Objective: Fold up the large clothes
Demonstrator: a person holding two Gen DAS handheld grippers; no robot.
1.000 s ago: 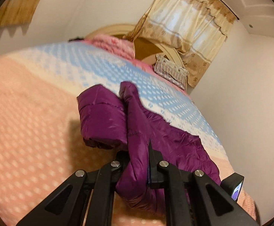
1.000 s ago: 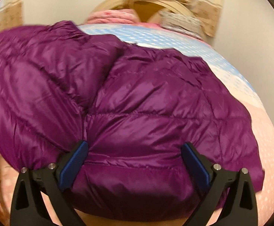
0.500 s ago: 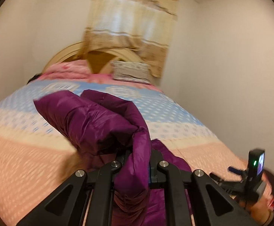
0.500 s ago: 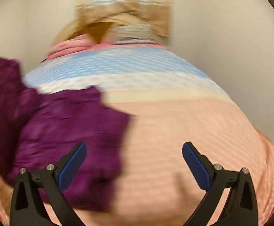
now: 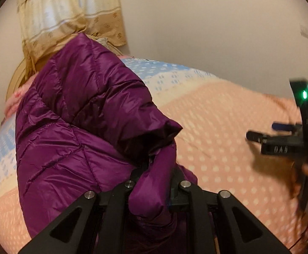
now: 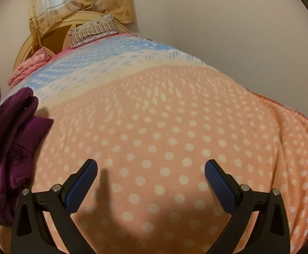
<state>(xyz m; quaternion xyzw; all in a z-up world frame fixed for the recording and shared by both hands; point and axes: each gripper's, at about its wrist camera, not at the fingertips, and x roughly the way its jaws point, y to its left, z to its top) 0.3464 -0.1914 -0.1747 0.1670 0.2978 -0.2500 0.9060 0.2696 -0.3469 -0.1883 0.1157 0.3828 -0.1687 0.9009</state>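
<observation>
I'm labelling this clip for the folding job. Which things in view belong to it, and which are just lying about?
Belongs to the job:
- shiny purple quilted puffer jacket
- left gripper, clamped on it
- right gripper, open
- polka-dot peach and blue bedspread

Just lying about:
- striped pillow
- folded pink quilt
- beige curtain

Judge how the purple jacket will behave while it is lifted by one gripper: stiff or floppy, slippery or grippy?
Probably floppy: the jacket droops in folds around the left gripper, which pinches only one bunched section. Its shiny quilted shell looks slick, so it may creep out of the pinch. Puffy quilting suggests it is light for its bulk. The right gripper is open over the blanket, giving no support.
</observation>
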